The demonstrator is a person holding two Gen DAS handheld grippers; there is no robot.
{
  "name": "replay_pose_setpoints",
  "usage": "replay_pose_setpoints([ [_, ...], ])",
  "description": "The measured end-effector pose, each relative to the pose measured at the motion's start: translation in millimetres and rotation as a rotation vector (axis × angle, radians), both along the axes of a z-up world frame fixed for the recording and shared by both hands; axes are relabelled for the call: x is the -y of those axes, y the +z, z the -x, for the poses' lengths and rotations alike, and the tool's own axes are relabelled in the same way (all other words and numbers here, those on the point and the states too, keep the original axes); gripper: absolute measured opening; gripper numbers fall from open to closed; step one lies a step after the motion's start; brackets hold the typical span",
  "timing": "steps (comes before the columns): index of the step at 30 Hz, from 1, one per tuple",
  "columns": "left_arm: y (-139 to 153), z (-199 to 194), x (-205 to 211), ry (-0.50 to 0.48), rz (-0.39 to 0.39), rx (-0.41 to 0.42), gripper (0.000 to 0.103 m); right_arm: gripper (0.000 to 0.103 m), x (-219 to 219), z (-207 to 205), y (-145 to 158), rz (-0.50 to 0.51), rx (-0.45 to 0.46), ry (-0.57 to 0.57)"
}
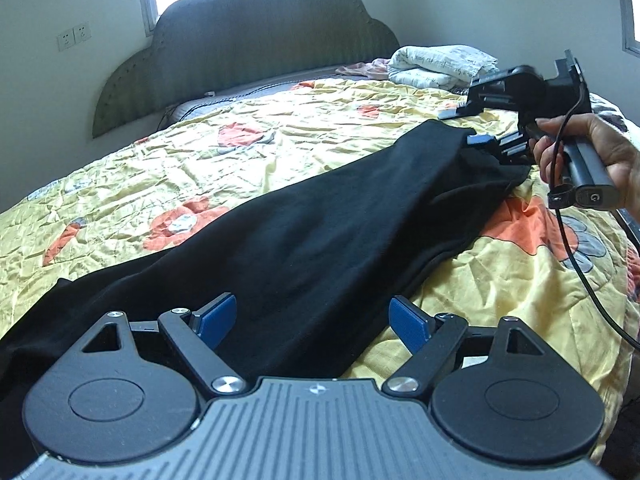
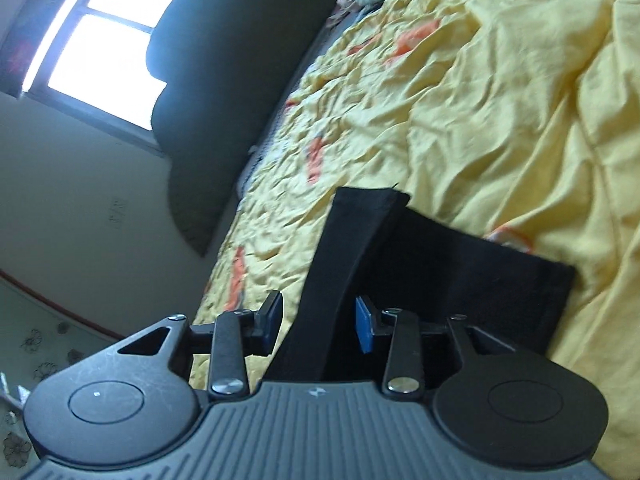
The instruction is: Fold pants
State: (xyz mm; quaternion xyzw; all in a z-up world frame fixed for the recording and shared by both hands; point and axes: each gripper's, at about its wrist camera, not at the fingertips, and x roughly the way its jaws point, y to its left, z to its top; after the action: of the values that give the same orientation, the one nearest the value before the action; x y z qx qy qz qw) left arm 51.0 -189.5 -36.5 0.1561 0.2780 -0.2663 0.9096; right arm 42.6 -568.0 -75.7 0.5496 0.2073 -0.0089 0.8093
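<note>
Pants [image 1: 320, 220]: black, lying on the yellow flowered quilt [image 1: 160, 160]; the long axis runs from near left, under my left gripper, to far right, where my right gripper sits.
Direction: the wide dark end spreads at the near left; the cloth narrows and rises slightly toward the far right end.
Layers: the legs seem laid one on the other (I cannot tell the seams apart in the black cloth).
Left gripper [image 1: 316, 320]: my jaws stand wide apart, blue pads on either side of the cloth and above it; nothing clamped.
Right gripper [image 2: 320, 320]: my jaws are parted; a strip of the pants [image 2: 340, 260] stands up between the pads, but neither pad presses on it.
Right hand [image 1: 600, 156]: seen from the left wrist view, wrapped round the handle at the far right, a black cable hanging from it.
Edges: the far edge of the pants is fairly straight; the near edge curves and bunches near the right end. In the right wrist view a flat end of cloth lies square-cut on the quilt [image 2: 500, 120].
Open room: wide bare quilt to the far left of the pants, and a smaller patch near right.
Far end of bed: dark headboard [image 1: 260, 40], and a folded white blanket [image 1: 440, 62], well apart from the pants.
</note>
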Motion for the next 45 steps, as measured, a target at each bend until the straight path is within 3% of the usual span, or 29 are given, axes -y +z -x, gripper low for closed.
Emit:
replay_pose_setpoints([
  [5, 0, -5, -2, 0.020, 0.017, -0.022, 0.086, 0.038, -8, -17, 4, 0.006, 0.002, 0.083],
  [9, 2, -6, 4, -0.007, 0.019, -0.021, 0.083, 0.038, 1, -37, -5, 0.048, -0.077, -0.008],
  [13, 4, 1, 15, -0.052, -0.032, 0.060, 0.083, 0.035, 9, -44, -9, 0.056, -0.081, -0.069],
  [15, 2, -3, 22, -0.071, -0.066, 0.063, 0.083, 0.005, 8, -45, -7, 0.080, -0.095, -0.069],
  [16, -1, -5, 25, -0.078, -0.076, 0.053, 0.081, 0.005, 7, -44, -5, 0.081, -0.092, -0.069],
  [19, -6, -11, 34, -0.086, -0.105, 0.046, 0.075, 0.004, 6, -40, 6, 0.054, -0.036, -0.064],
  [28, -11, -13, 53, -0.060, -0.188, 0.170, 0.070, 0.004, 0, -40, 62, 0.036, 0.109, -0.015],
  [29, -12, -12, 56, -0.071, -0.201, 0.178, 0.067, 0.004, 0, -41, 65, 0.032, 0.116, -0.007],
  [31, -15, -13, 59, -0.072, -0.213, 0.172, 0.044, 0.004, -2, -44, 70, 0.014, 0.128, 0.008],
  [32, -15, -16, 58, -0.066, -0.203, 0.143, 0.039, 0.004, -3, -47, 73, 0.010, 0.132, 0.015],
  [34, -14, -24, 52, -0.042, -0.150, 0.078, 0.020, 0.004, -7, -50, 80, 0.025, 0.139, 0.028],
  [36, -8, -32, 44, 0.004, -0.093, 0.057, 0.010, 0.004, -9, -55, 89, 0.050, 0.140, 0.043],
  [38, 5, -34, 36, 0.058, -0.036, 0.098, 0.010, 0.004, -12, -56, 104, 0.115, 0.159, 0.046],
  [42, 31, -24, 22, 0.086, 0.066, 0.172, 0.009, 0.004, -20, -27, 133, 0.350, 0.260, 0.024],
  [45, 22, -23, 27, 0.002, 0.050, 0.070, 0.009, 0.004, -13, -11, 113, 0.454, 0.120, 0.002],
])
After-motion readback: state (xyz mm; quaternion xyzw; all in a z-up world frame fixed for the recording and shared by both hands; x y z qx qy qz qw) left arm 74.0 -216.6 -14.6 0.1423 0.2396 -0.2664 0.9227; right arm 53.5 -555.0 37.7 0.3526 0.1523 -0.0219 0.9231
